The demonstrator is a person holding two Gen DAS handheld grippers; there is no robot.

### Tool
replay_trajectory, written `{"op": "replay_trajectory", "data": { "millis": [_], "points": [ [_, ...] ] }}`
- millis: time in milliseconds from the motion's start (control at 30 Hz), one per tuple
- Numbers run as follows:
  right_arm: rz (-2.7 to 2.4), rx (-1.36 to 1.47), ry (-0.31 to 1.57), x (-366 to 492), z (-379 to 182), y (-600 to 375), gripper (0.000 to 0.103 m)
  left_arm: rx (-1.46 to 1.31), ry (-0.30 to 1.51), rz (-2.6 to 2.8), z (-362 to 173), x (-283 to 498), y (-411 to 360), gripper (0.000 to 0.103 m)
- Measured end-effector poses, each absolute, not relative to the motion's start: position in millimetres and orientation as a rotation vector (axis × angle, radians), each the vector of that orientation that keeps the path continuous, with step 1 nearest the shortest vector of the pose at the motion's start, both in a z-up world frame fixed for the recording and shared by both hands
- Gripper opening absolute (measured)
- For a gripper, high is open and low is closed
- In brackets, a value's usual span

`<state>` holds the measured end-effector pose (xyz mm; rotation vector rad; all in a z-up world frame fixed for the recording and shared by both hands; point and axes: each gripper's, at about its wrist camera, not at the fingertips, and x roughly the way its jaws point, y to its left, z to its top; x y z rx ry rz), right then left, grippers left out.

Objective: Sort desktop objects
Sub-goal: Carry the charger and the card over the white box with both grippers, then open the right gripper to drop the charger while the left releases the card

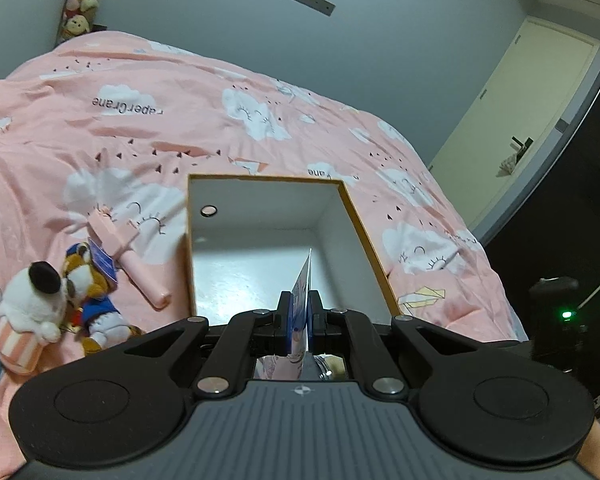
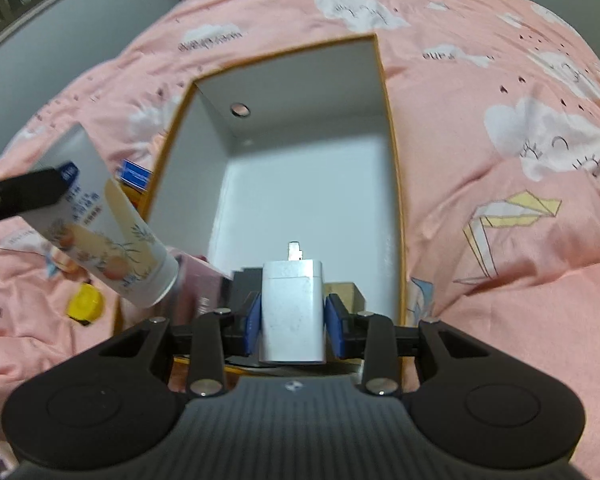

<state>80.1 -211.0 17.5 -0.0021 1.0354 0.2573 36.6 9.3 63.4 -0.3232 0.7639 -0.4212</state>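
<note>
On the left, our left gripper [image 1: 299,320] is clamped on the flat end of a cream tube [image 2: 112,236], hanging just outside the box [image 2: 394,184] wall. To its right, our right gripper [image 2: 293,316] pinches a white charger [image 2: 292,312] over the box's near edge. Looks like we're mid-drop-off; next we'd ease both in and let go.

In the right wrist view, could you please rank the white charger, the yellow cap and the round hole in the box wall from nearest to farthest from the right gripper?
1. Charger: clamped in the right gripper.
2. Yellow cap: left, on the bedspread.
3. Hole: far box wall.
</note>
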Motion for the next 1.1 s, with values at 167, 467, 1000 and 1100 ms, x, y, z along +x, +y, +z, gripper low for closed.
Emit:
{"op": "replay_trajectory", "data": {
  "millis": [167,467,1000,1100],
  "points": [
    [0.211,-0.039,1.062,81.7,5.0,-203.8,0.036,-0.307,0.775,-0.432,58.8,39.1,4.4,0.007],
    [0.192,-0.056,1.093,84.1,-0.7,-200.8,0.036,-0.312,0.802,-0.468,53.6,46.5,-2.4,0.007],
    [0.029,0.017,0.822,69.7,58.9,-257.2,0.04,-0.463,0.864,-0.616,53.7,69.4,-31.9,0.007],
    [0.021,0.027,0.824,67.5,54.3,-265.9,0.04,-0.477,0.87,-0.617,49.9,72.7,-45.8,0.007]
  ]
}}
